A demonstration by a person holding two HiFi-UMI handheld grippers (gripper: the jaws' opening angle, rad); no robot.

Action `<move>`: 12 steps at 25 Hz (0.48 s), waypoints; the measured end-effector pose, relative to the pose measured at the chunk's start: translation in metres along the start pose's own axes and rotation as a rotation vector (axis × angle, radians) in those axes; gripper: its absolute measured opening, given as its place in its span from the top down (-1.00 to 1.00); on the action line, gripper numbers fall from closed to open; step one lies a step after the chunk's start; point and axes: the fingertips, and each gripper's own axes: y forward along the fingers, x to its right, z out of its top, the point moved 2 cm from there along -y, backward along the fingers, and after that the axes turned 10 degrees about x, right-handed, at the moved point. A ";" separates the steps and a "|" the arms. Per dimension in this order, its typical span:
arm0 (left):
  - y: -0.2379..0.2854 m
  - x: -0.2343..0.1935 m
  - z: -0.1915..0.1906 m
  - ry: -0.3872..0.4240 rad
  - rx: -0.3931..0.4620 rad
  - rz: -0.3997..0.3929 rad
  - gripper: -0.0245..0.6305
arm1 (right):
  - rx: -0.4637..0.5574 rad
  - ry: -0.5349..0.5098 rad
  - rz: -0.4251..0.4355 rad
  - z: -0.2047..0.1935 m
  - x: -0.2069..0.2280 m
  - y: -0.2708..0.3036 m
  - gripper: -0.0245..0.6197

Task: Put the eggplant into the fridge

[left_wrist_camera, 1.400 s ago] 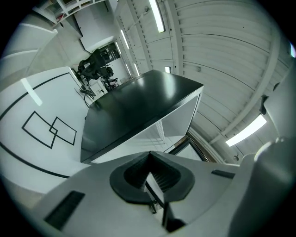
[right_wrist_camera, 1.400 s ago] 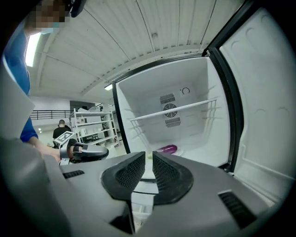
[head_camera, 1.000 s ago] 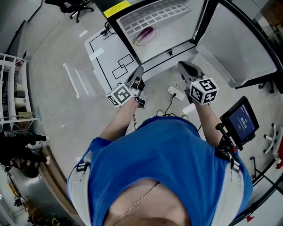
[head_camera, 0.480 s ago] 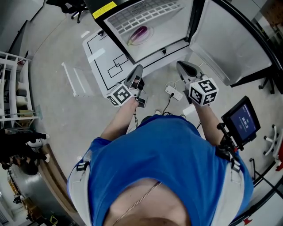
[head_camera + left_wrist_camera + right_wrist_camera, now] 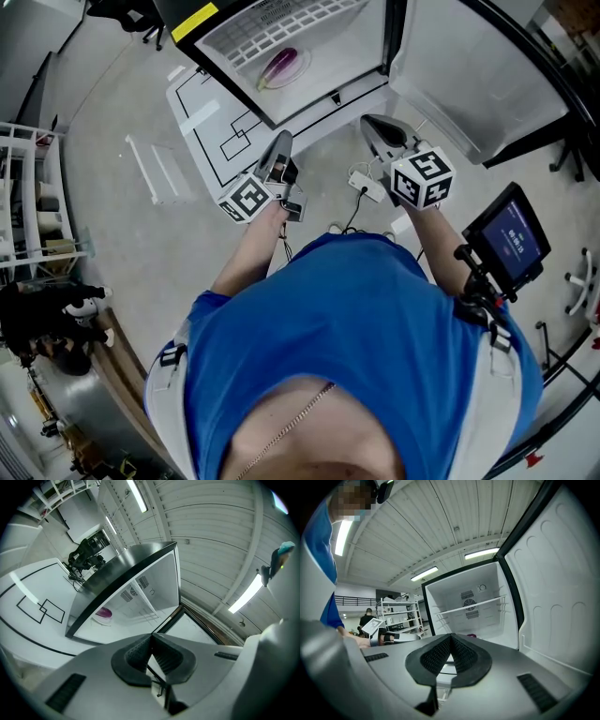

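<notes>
The purple eggplant (image 5: 278, 67) lies on a white plate inside the open fridge (image 5: 309, 47) at the top of the head view; it shows as a small purple patch (image 5: 104, 613) in the left gripper view. My left gripper (image 5: 278, 150) is shut and empty, held in front of the fridge, well short of the eggplant. My right gripper (image 5: 375, 130) is also shut and empty, near the fridge's lower edge and the open door (image 5: 478, 75). In the right gripper view the fridge interior (image 5: 473, 606) with its wire shelf fills the middle.
A white mat with black lines (image 5: 220, 127) lies on the floor left of the fridge. A power strip with cables (image 5: 367, 187) sits on the floor between the grippers. A small screen on a stand (image 5: 511, 242) is at the right, shelving (image 5: 28, 187) at the left.
Both grippers and the fridge have shifted up and left in the head view as the person moves. The jaws have stayed shut and the eggplant rests where it was.
</notes>
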 end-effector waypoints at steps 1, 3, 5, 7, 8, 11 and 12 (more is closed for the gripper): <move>0.000 -0.001 0.000 0.002 0.003 0.001 0.90 | 0.002 0.000 0.002 0.001 0.000 0.000 0.91; -0.002 -0.004 0.001 0.007 0.008 0.007 0.90 | 0.006 0.000 0.004 0.001 -0.001 0.000 0.91; -0.002 -0.004 0.001 0.005 0.008 0.008 0.90 | 0.009 0.000 0.006 0.002 -0.002 0.001 0.92; -0.002 -0.003 0.002 0.004 0.012 0.008 0.90 | 0.012 -0.001 0.008 0.002 -0.003 0.001 0.92; -0.003 -0.004 0.003 0.008 0.014 0.011 0.90 | 0.014 -0.001 0.010 0.003 -0.003 0.002 0.92; -0.003 -0.004 0.004 0.013 0.019 0.012 0.90 | 0.020 -0.002 0.012 0.004 -0.003 0.002 0.92; -0.003 -0.002 0.004 0.010 0.021 0.007 0.90 | 0.021 -0.001 0.014 0.004 -0.003 0.002 0.92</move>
